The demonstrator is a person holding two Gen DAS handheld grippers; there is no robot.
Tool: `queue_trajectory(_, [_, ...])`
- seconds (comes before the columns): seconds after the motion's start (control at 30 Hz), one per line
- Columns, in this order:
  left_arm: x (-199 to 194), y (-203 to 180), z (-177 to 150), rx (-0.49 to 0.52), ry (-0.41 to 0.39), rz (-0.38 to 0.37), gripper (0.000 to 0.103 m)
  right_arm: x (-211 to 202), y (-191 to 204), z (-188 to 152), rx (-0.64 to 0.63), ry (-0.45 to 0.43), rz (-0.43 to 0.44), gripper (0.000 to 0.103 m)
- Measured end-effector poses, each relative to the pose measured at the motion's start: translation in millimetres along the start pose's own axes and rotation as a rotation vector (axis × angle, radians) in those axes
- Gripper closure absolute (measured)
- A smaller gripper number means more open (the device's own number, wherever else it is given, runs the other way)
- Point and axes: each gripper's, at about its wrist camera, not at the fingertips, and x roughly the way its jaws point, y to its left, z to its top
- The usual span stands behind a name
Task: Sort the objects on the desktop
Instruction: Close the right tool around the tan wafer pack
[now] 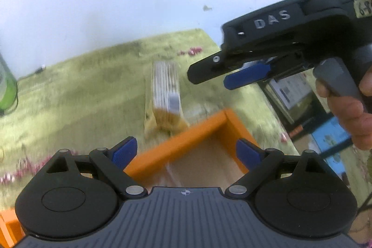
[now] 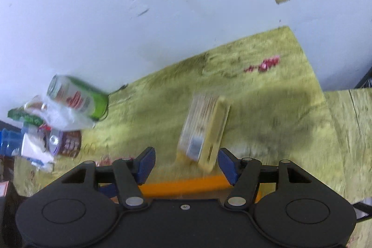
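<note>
The pale yellow, flat rectangular box with a striped printed face (image 2: 204, 129) lies on the green mottled table (image 2: 267, 108) just beyond the orange cardboard tray's rim (image 2: 183, 184), its long axis running away from both tools. The right tool (image 2: 186, 164) is nearer, half open and empty. The left tool (image 1: 186, 153) gapes wide, empty, over the tray's smooth brown floor.

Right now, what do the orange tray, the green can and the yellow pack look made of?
Orange tray: probably rigid plastic or painted board; flat matte walls, paler floor. Green can: looks like thin metal, glossy printed side, silvery rim. Yellow pack: seemingly card backing under a clear glossy front; blur leaves it open.
</note>
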Motion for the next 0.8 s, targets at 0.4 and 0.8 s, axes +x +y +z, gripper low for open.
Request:
queue_trajectory(0.4, [55, 4, 37, -0.064, -0.018, 0.069, 0.013, 55, -14, 50, 0.065, 0.088, -0.058, 0.041])
queue_trajectory(0.8, [85, 17, 37, -0.12, 0.02, 0.089, 0.032, 88, -11, 59, 0.059, 0.174, -0.092, 0.041])
